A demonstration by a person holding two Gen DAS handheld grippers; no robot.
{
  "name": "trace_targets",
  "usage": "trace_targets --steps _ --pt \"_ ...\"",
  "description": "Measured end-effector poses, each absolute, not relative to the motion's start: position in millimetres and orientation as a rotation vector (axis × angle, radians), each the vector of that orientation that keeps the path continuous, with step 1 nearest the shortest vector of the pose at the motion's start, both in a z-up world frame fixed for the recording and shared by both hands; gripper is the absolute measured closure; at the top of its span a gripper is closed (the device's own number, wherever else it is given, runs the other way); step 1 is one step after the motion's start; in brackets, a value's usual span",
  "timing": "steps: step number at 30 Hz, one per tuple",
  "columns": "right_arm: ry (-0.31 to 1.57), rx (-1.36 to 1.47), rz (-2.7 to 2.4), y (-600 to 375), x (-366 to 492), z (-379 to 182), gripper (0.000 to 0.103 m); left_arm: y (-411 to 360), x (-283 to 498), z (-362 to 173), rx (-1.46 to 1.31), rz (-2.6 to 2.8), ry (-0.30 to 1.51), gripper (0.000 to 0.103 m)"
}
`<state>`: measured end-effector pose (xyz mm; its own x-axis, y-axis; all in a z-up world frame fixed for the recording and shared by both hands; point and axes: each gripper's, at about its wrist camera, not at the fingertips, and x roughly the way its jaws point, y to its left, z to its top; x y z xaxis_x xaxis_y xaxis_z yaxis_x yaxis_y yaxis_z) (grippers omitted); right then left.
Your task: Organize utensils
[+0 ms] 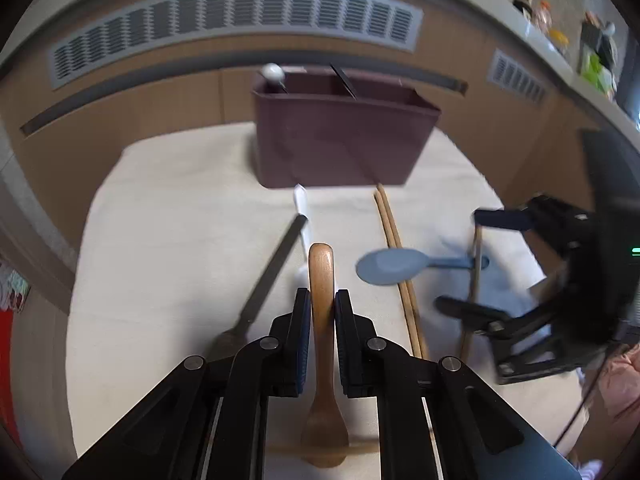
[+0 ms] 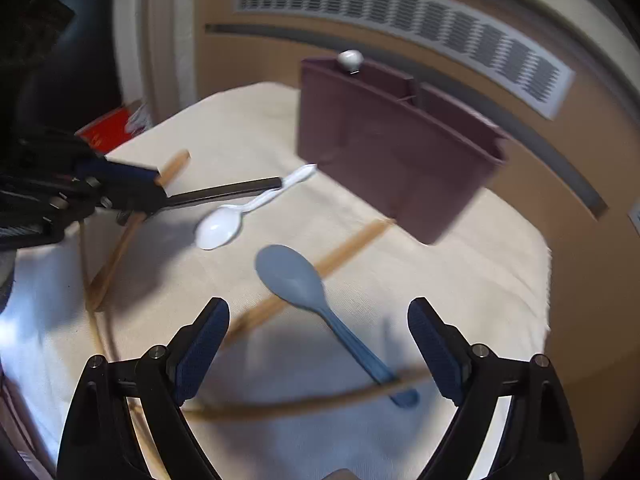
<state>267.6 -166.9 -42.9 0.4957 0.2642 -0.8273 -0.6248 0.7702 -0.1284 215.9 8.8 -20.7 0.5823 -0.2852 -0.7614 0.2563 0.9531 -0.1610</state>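
Left gripper (image 1: 322,308) clamped on wooden spoon (image 1: 322,360); right gripper (image 2: 318,320) apart (over blue spoon (image 2: 294,274), untouched).

Left gripper (image 1: 322,308) pinching a brown wooden spoon (image 1: 322,360) by its handle, bowl end low, near the camera. Cloth-covered worktop (image 1: 160,280) underneath. Brown box (image 1: 344,140) at the far side, with a white ball-topped thing (image 1: 273,73) sticking out of its left corner. On the cloth: a black stick (image 1: 272,276) and a white spoon (image 1: 302,216) on the left, two chopsticks (image 1: 396,264) with a blue spoon (image 1: 394,266) lying across them. Right gripper (image 1: 464,260) wide open over the blue handle.
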Motion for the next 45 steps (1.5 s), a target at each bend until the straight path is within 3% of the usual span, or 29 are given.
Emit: trace_targets --steps 5,7,9,10,11,15,17,45 --pt "0.978 -0.521 0.628 -138.5 291.5 -60.8 0.018 30.8 210.1 -1.3 -0.109 -0.304 0.814 0.091" --pt "1.024 -0.547 0.620 -131.6 299.2 -70.1 0.035 38.3 211.7 4.0 -0.134 -0.311 0.803 0.091" --pt "1.059 -0.526 0.624 -130.6 302.7 -73.6 0.041 45.1 209.4 6.4 -0.153 -0.324 0.799 0.091" --pt "1.080 -0.507 0.631 -130.9 303.3 -73.0 0.054 46.1 209.0 6.2 -0.160 -0.329 0.796 0.091" --pt "1.094 -0.494 0.634 -130.9 302.8 -72.1 0.062 46.5 209.0 5.0 -0.166 -0.332 0.794 0.091" --pt "1.059 -0.530 0.556 -130.9 287.0 -63.9 0.074 47.5 209.0 4.4 -0.186 -0.349 0.788 0.091" --pt "1.040 -0.515 0.535 -134.7 276.6 -57.2 0.092 45.7 207.0 6.2 -0.186 -0.353 0.781 0.091" --pt "0.840 -0.066 0.446 -221.4 216.4 49.3 0.097 11.9 170.4 67.6 -0.109 -0.364 0.683 0.091"
